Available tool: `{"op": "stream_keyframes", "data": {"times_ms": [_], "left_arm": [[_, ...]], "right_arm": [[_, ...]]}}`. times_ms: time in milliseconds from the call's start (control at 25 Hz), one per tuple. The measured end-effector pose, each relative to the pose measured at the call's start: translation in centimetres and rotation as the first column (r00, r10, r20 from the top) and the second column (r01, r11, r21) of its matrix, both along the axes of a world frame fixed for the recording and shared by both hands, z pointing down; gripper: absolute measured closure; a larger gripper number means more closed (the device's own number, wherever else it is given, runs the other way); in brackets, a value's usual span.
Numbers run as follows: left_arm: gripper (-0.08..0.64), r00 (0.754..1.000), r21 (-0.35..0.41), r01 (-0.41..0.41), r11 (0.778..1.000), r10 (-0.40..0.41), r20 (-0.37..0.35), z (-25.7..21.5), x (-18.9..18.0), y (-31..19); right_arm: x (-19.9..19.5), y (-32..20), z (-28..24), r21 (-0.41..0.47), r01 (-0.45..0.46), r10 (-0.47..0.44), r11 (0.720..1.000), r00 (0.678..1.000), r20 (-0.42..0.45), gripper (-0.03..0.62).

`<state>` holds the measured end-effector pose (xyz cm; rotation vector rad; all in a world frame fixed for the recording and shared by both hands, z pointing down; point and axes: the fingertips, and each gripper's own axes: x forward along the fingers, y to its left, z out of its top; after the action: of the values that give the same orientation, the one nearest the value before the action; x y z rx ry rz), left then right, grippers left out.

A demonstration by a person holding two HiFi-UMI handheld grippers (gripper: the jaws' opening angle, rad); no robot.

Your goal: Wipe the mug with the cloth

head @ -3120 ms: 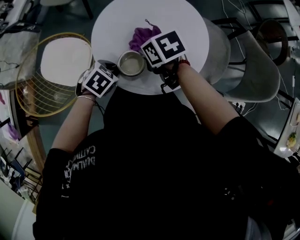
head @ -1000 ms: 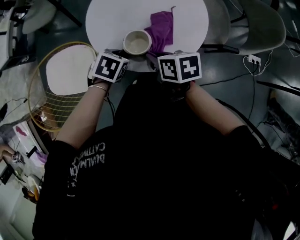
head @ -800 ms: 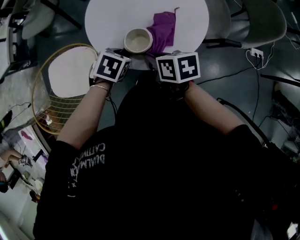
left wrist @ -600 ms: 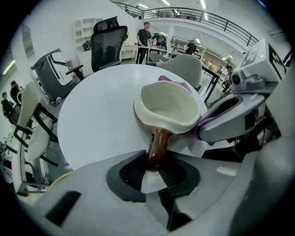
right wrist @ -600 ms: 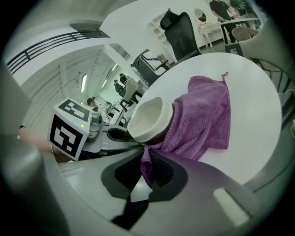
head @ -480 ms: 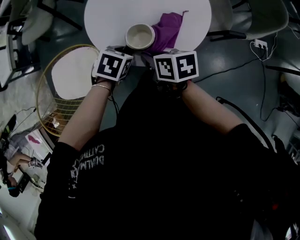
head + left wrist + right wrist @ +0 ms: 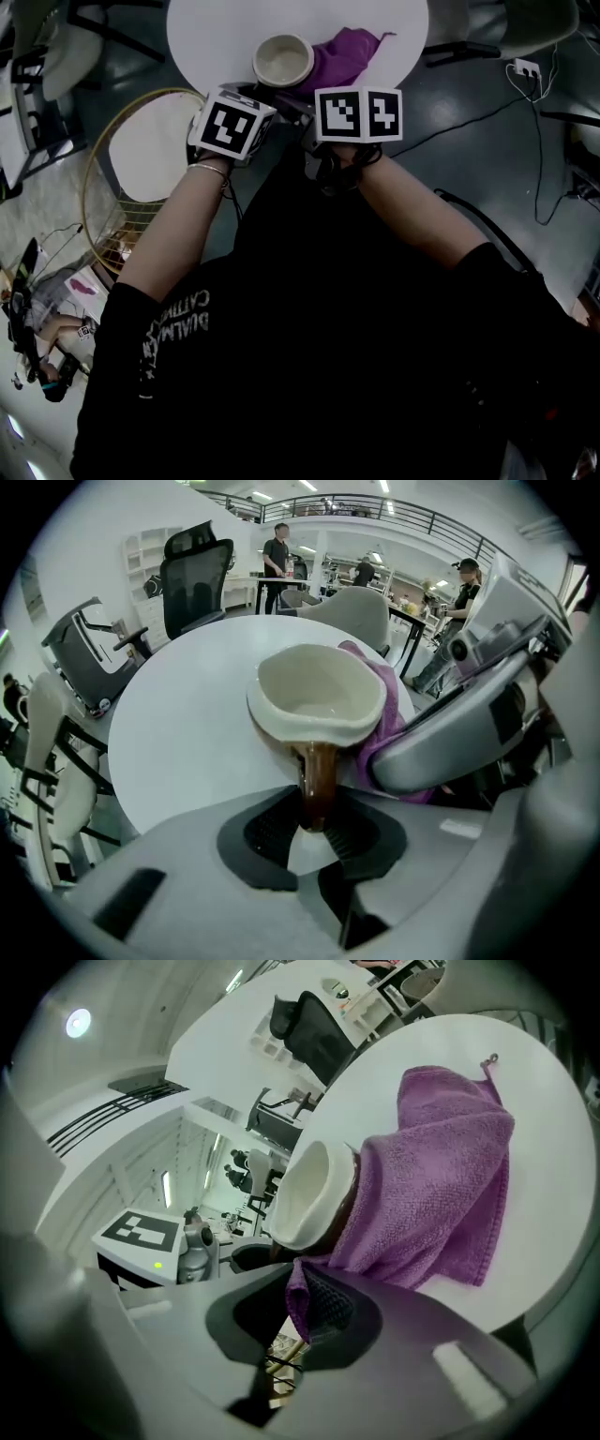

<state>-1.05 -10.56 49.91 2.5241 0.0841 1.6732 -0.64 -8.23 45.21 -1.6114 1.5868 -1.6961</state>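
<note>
A cream mug [image 7: 283, 59] with a brown handle [image 7: 317, 780] stands near the front edge of the round white table [image 7: 216, 33]. My left gripper [image 7: 319, 829] has that handle between its pads, and its jaws are closing on it. A purple cloth [image 7: 347, 56] lies on the table and drapes against the mug's right side [image 7: 309, 1194]. My right gripper [image 7: 302, 1321] is shut on the cloth's near corner [image 7: 298, 1302]. In the head view each gripper's marker cube [image 7: 232, 124] hides its jaws.
A gold wire-frame side table [image 7: 141, 141] with a white top stands left of the round table. Cables [image 7: 487, 103] run over the dark floor at right. Office chairs [image 7: 192, 574] and several people stand in the background beyond the table.
The cloth's far end has swung to the right and its near part now lies against the mug. Both grippers have stayed at the table's front edge, a little nearer the mug.
</note>
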Motion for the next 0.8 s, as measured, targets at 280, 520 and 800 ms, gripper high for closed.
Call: {"op": "stream_keyframes", "data": {"times_ms": [280, 520, 800], "left_arm": [[0.495, 0.999, 0.014, -0.045, 0.999, 0.045, 0.013, -0.2, -0.5, 0.3], [0.495, 0.998, 0.023, -0.061, 0.998, 0.061, 0.023, -0.1, -0.6, 0.2], [0.494, 0.999, 0.007, -0.040, 0.999, 0.040, 0.023, 0.1, -0.5, 0.5]], "right_arm": [[-0.8, -0.6, -1.0, 0.035, -0.012, 0.010, 0.999, 0.998, 0.064, 0.569], [-1.1, -1.2, -1.5, 0.061, -0.009, 0.005, 0.998, 0.997, 0.079, 0.569], [-1.2, -0.2, -2.3, 0.135, 0.024, -0.044, 0.991, 0.988, 0.150, 0.569]]}}
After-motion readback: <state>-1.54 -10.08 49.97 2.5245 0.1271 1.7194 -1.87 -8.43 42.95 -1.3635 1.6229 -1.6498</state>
